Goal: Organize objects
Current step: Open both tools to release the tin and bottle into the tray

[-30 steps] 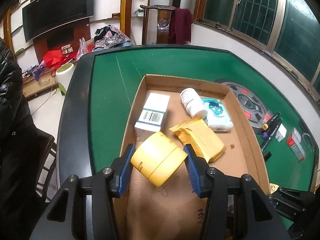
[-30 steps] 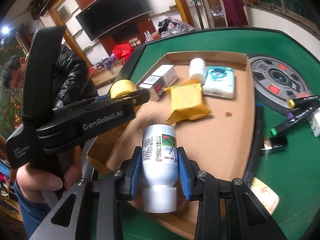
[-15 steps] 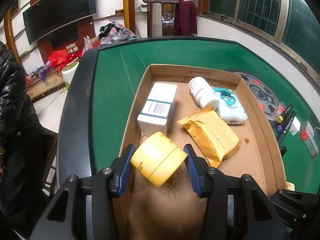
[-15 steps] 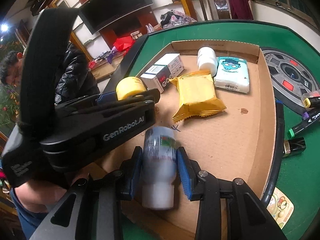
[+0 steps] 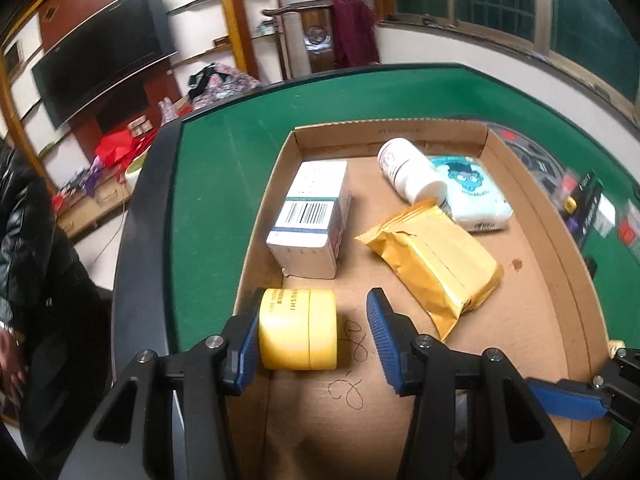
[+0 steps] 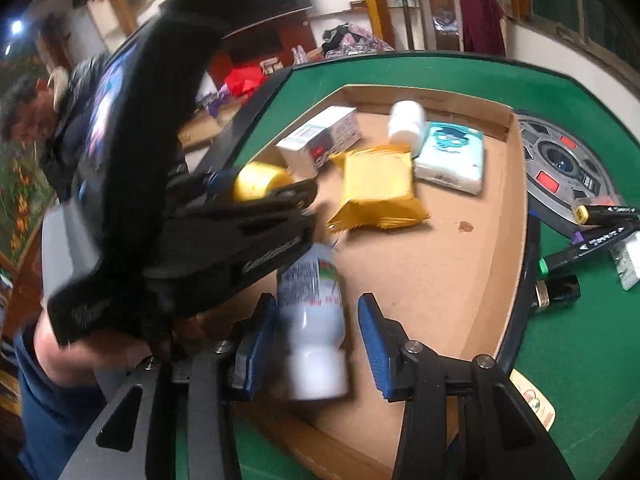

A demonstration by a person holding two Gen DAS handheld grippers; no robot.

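A cardboard tray (image 5: pixel 536 216) on the green table holds a white barcode box (image 5: pixel 310 220), a white pill bottle (image 5: pixel 410 176), a tissue pack (image 5: pixel 472 192) and a yellow packet (image 5: pixel 432 260). My left gripper (image 5: pixel 314 334) is open; a yellow jar (image 5: pixel 296 334) lies on the tray floor against its left finger. My right gripper (image 6: pixel 318 338) is open; a silver bottle (image 6: pixel 314 316) lies between its fingers, touching the left one. The left gripper's body crosses the right wrist view.
Markers (image 6: pixel 600 236), a small dark bottle (image 6: pixel 558 292) and a round grey panel (image 6: pixel 560 168) lie on the green felt right of the tray. A card (image 6: pixel 532 404) lies near the tray's near corner. A person (image 6: pixel 36 120) stands at the left.
Both grippers have opened. The yellow jar and the silver bottle, held before, now rest on the tray floor between the spread fingers.
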